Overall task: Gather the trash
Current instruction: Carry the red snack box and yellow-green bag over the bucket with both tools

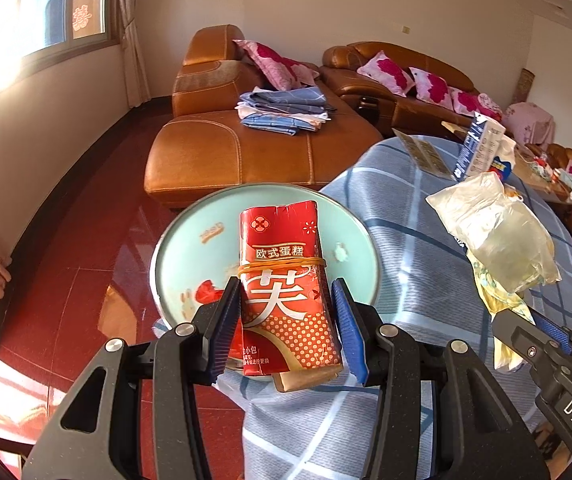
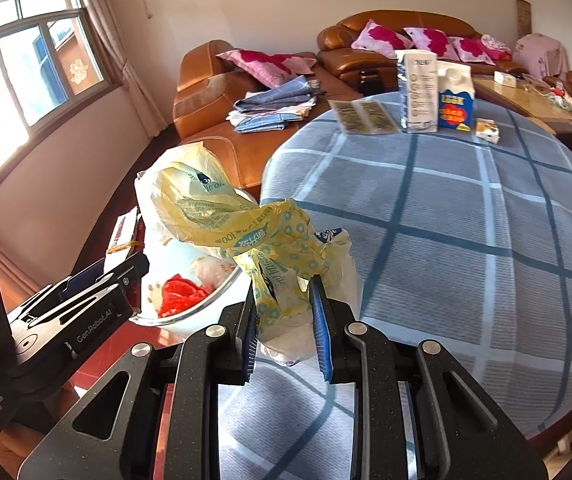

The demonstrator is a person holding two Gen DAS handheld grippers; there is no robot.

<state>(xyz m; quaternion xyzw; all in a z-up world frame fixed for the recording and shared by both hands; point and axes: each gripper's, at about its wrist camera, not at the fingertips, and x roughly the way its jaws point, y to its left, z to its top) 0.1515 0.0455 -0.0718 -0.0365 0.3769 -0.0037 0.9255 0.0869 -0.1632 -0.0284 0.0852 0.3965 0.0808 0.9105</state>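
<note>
walls cream | floor (image 1: pixel 85 280) red, glossy | sofa (image 1: pixel 221 152) tan leather | window (image 2: pixel 25 76) sunlit

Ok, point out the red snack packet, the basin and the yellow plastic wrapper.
red snack packet (image 1: pixel 286 280), left wrist view, printed front.
basin (image 1: pixel 189 240), left wrist view, bare inner floor.
yellow plastic wrapper (image 2: pixel 221 216), right wrist view, crumpled middle.

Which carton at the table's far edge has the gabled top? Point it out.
The shorter blue-and-white carton with the red-and-yellow label. Its top slopes to a ridge, while the taller grey-white carton touching its left side ends in a flat top.
</note>
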